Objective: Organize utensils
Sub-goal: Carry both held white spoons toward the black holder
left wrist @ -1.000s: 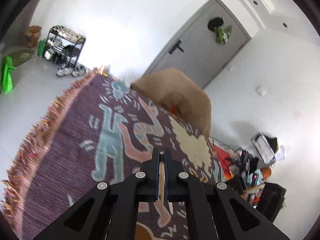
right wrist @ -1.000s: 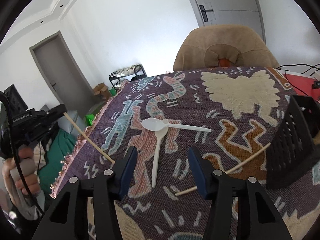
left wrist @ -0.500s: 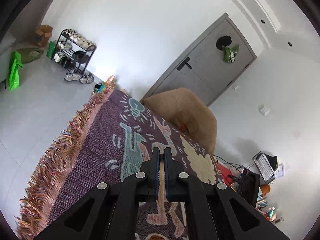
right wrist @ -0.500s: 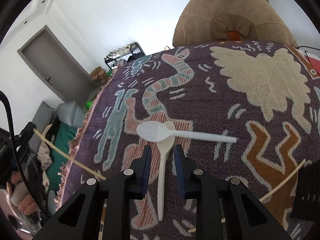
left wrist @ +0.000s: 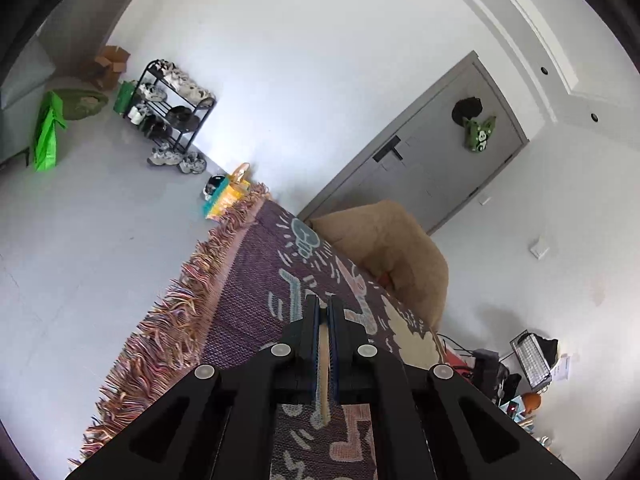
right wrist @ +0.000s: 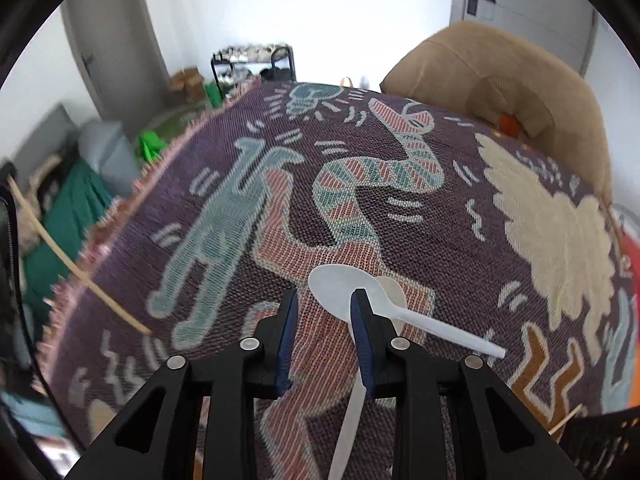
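Observation:
My left gripper (left wrist: 323,312) is shut on a wooden chopstick (left wrist: 323,376), held above the left fringe of the patterned cloth. The same chopstick (right wrist: 72,268) shows at the left of the right wrist view. My right gripper (right wrist: 324,304) is open and low over the cloth. Two white plastic spoons lie crossed there. The upper spoon (right wrist: 340,288) has its bowl between my fingertips. The other spoon (right wrist: 352,412) runs under my right finger. Another chopstick (right wrist: 566,418) lies at the right by the black basket (right wrist: 600,440).
The purple patterned cloth (right wrist: 280,184) covers the table; its fringed edge (left wrist: 172,312) is at the left. A tan chair (right wrist: 500,80) stands behind the table. A shoe rack (left wrist: 172,112) and a door (left wrist: 432,148) are further back.
My right gripper moved down and forward onto the spoons and its jaws opened wider. My left gripper tilted up and back with the chopstick, showing more floor and wall.

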The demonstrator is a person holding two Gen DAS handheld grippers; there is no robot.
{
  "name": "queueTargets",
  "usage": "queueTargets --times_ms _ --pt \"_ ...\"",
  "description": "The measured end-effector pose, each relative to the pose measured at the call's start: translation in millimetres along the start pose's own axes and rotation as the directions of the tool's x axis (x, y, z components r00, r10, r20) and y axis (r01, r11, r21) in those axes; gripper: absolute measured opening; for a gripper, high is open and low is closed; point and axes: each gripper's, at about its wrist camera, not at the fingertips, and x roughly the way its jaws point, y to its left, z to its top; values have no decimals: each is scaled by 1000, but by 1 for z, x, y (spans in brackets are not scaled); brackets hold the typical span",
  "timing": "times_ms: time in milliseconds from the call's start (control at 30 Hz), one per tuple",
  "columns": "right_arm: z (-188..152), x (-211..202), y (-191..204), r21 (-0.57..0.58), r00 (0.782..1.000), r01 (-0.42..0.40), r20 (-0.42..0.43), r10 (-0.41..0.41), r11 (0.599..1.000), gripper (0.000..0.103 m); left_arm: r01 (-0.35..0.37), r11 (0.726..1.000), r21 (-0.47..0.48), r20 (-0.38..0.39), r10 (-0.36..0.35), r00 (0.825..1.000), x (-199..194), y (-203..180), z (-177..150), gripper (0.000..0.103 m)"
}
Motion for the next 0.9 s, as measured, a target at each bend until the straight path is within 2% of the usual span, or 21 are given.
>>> queueTargets --times_ms 100,300,333,400,467,567,700,900 --pt "0 14 18 -85 994 105 -4 -105 991 28 1 1000 -11 6 -1 1000 -3 6 1 4" --pt "-3 29 31 -165 975 222 4 -224 961 28 -1 1000 -13 3 1 1000 -6 11 1 3" --pt "-4 31 34 -177 970 242 13 -244 954 25 4 1000 -13 -1 -4 1000 -5 12 1 4" --pt "-7 33 37 -195 967 253 13 -256 948 11 11 1000 -19 -10 -11 1000 -1 10 -1 3" --pt "-9 26 40 -201 962 272 50 -267 941 9 12 1000 -20 -23 -12 1000 5 4 -3 3" --pt "-11 -4 37 -156 964 253 120 -236 955 6 16 1000 2 -40 -16 999 13 -9 -4 4" --pt "-17 -52 28 -104 957 220 218 -193 970 4 33 998 45 -47 -31 998 15 -38 -11 3" --pt "-33 -119 -9 25 935 105 339 -107 994 4 66 992 110 -61 -60 996 16 -78 -22 4"
